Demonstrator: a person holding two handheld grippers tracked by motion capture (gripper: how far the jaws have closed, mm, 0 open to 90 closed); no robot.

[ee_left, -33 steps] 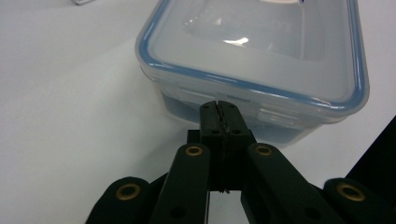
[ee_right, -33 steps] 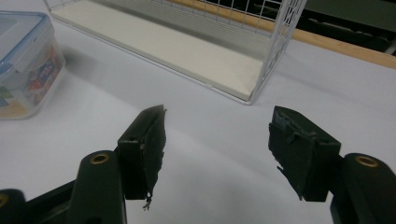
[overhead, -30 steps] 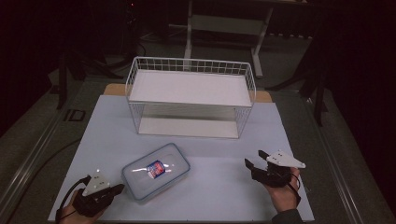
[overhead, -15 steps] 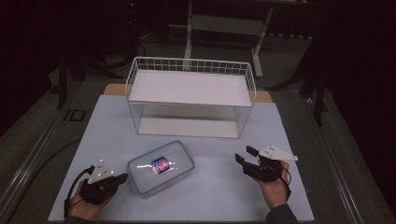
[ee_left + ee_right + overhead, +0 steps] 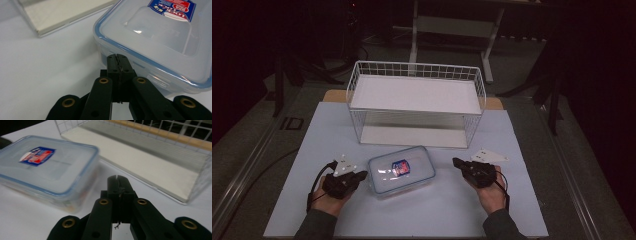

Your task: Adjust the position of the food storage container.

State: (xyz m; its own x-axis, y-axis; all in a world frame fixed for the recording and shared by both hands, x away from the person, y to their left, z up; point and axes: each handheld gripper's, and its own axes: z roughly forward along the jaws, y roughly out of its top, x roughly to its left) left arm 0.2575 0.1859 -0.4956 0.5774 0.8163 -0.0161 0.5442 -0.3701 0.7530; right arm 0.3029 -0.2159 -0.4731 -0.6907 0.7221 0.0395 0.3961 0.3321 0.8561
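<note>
The clear plastic container [image 5: 401,171] with a blue-sealed lid is lying on the white table surface [image 5: 312,145], just in front of the white wire rack [image 5: 417,107] and between the two grippers; a red and blue label [image 5: 400,167] is showing on its lid.

The left gripper [image 5: 360,175] is resting in the person's left hand [image 5: 329,197] at the container's left short side; in the left gripper view its jaws are standing pressed together with nothing between them, and the left gripper [image 5: 117,58] is pointing at the container [image 5: 160,37] wall just below the lid rim, so close that contact cannot be told apart from a narrow gap.

The right gripper [image 5: 457,162] is sitting in the person's right hand [image 5: 492,192] to the right of the container, near it but apart; in the right gripper view its jaws are likewise standing pressed together and holding nothing; the right gripper [image 5: 117,178] is pointing past the container's [image 5: 45,167] near corner toward the lower shelf board [image 5: 150,167] of the wire rack [image 5: 175,130].

Both forearms are entering from the bottom edge of the high view.
</note>
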